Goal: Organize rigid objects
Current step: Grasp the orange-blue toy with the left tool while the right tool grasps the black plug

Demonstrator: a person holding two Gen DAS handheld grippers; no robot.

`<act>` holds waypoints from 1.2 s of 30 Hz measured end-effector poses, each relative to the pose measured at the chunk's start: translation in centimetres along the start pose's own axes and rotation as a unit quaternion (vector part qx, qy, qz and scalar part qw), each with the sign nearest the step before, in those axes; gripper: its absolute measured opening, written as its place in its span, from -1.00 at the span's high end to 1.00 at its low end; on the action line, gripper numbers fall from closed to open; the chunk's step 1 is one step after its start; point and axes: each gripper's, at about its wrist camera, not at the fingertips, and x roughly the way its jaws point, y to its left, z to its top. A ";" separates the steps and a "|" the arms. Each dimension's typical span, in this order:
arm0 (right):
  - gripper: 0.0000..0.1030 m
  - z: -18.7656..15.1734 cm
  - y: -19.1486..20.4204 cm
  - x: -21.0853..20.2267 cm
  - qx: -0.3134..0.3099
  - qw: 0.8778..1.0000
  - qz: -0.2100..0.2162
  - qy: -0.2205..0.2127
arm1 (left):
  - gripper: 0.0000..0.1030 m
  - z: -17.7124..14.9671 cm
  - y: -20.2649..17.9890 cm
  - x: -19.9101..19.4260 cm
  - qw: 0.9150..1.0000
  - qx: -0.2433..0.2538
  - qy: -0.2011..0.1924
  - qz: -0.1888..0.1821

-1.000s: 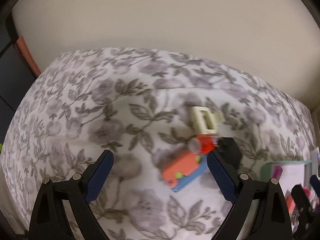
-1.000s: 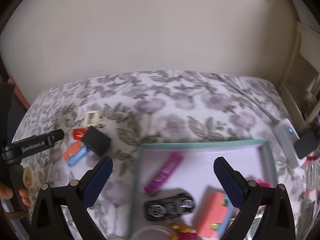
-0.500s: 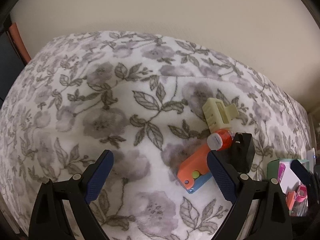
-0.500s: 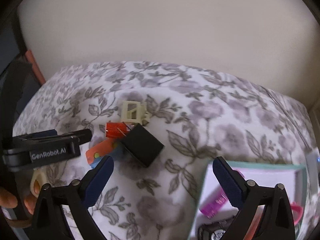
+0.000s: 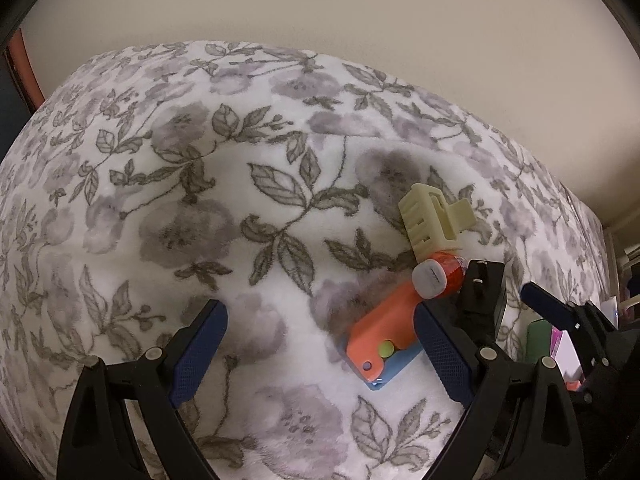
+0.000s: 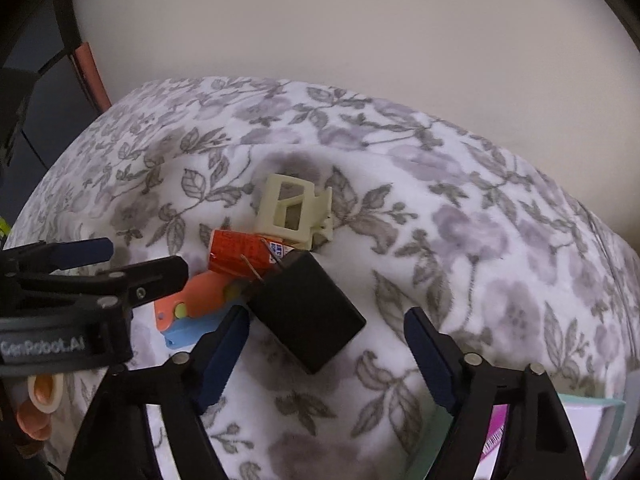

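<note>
A small heap lies on the floral blanket: a cream hair claw [image 5: 434,218] [image 6: 294,212], a red tube with a white cap [image 5: 438,276] [image 6: 240,254], an orange and blue block [image 5: 382,342] [image 6: 192,312] and a black plug adapter [image 6: 306,312] [image 5: 482,300]. My right gripper [image 6: 326,342] hovers just in front of the adapter; its jaws are closing, with the adapter's near corner between them and neither pad on it. My left gripper [image 5: 320,344] [image 6: 120,264] stands open to the left of the heap, its right finger beside the orange block, nothing gripped.
A teal-rimmed tray [image 6: 588,408] with a magenta item [image 6: 498,428] sits at the lower right, also glimpsed at the left view's right edge. A cream wall rises behind the blanket. A person's fingers [image 6: 36,412] hold the left gripper.
My right gripper swung left from over the tray to the heap and its jaws narrowed. My left gripper sank a little closer to the blanket, and the heap now looms larger.
</note>
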 end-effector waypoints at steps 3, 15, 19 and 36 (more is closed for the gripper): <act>-0.36 0.2 0.2 0.4 -0.001 1.000 0.009 0.002 | -0.84 -0.1 -0.2 0.2 1.000 0.000 0.004 -0.005; -0.02 -0.4 -0.6 -0.1 0.035 0.999 0.021 0.005 | -0.84 -0.5 -1.3 0.8 1.000 0.019 0.011 -0.021; -0.01 -0.9 -1.2 -0.6 0.043 0.999 0.015 0.010 | -0.83 -0.8 -1.9 0.9 0.999 0.035 0.010 -0.021; 0.07 -2.5 -2.7 -2.0 0.055 0.998 -0.004 0.029 | -0.25 -2.2 -4.9 2.5 0.993 0.112 0.023 -0.012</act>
